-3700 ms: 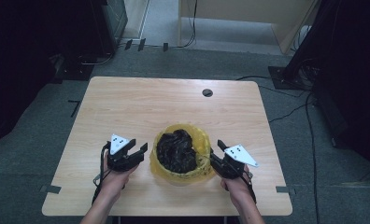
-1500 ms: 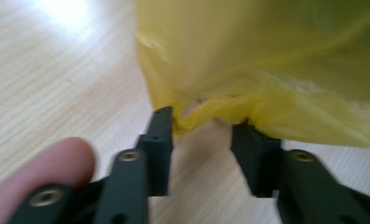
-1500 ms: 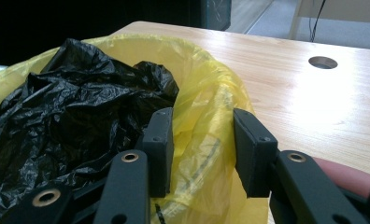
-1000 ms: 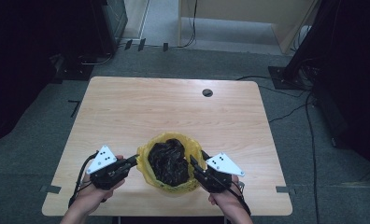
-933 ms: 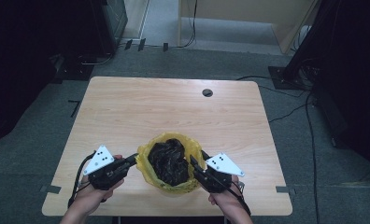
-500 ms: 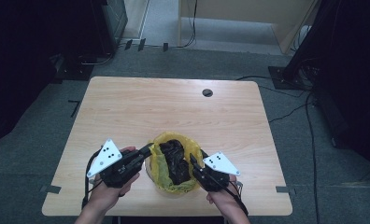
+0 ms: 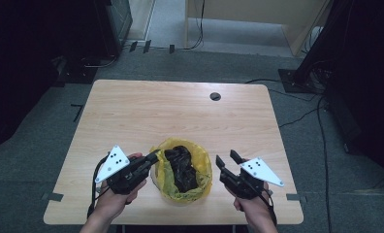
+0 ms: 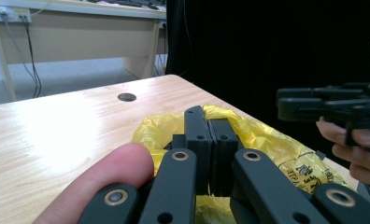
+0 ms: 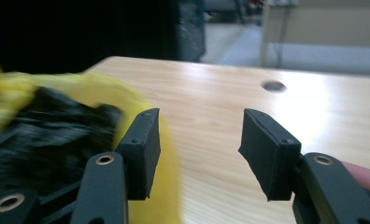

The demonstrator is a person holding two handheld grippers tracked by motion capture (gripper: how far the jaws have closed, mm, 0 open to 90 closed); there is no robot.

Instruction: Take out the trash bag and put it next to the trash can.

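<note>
Pinching crinkly yellow plastic bag rim, left gripper fingers closed; dark crumpled contents inside. Right gripper fingers just opened, nothing between, beside bag. Pale wood-grain worktop, near edge; grey floor.

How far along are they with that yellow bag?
Done: black stuff already sits in the yellow bag. In hand: the left hand-held gripper is shut on the bag's rim; the right hand-held gripper, jaws just opening, holds nothing. Left: probably regripping the right rim; the bag's mouth gapes open.
</note>
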